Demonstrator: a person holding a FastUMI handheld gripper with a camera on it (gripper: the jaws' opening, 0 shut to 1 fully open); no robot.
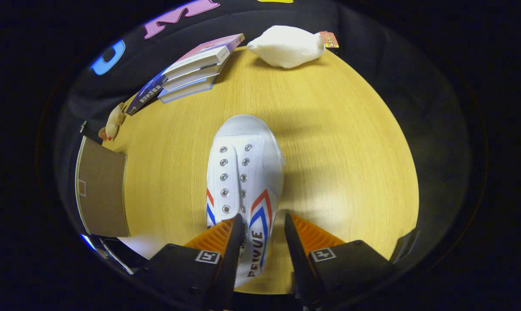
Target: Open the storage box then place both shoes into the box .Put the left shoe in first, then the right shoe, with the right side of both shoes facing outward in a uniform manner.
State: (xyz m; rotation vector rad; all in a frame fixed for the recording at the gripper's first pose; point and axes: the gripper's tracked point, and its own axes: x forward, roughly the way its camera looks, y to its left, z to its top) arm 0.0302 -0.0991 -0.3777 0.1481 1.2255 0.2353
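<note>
Gripper (263, 224): fingers parted, straddling the rear part of the white shoe (243, 172). The left finger lies over the shoe's opening; the right finger stands just off the shoe's right flank, with a strip of table showing between them. Contact on the left side cannot be confirmed, and the right finger looks clear, so the shoe is not clamped.

Shoe: white canvas, two rows of metal eyelets with no laces visible, red and blue chevron stripes on both sides near the heel. Its toe points straight ahead of the fingers, away from the gripper; its heel sits between and under them. It rests sole-down on the wooden table (329, 142).

Left of the fingers, at the table's near left edge: a brown cardboard flap (102, 194), standing off the tabletop. Whether it belongs to the storage box cannot be told.

Further ahead and to the left: a stack of books (191, 71), lying flat, fanned slightly. Beside the table edge between flap and books: a small tan toy figure (113, 121).

Far ahead, slightly right: a white plush item (286, 45) with a small tag, at the table's far edge.
</note>
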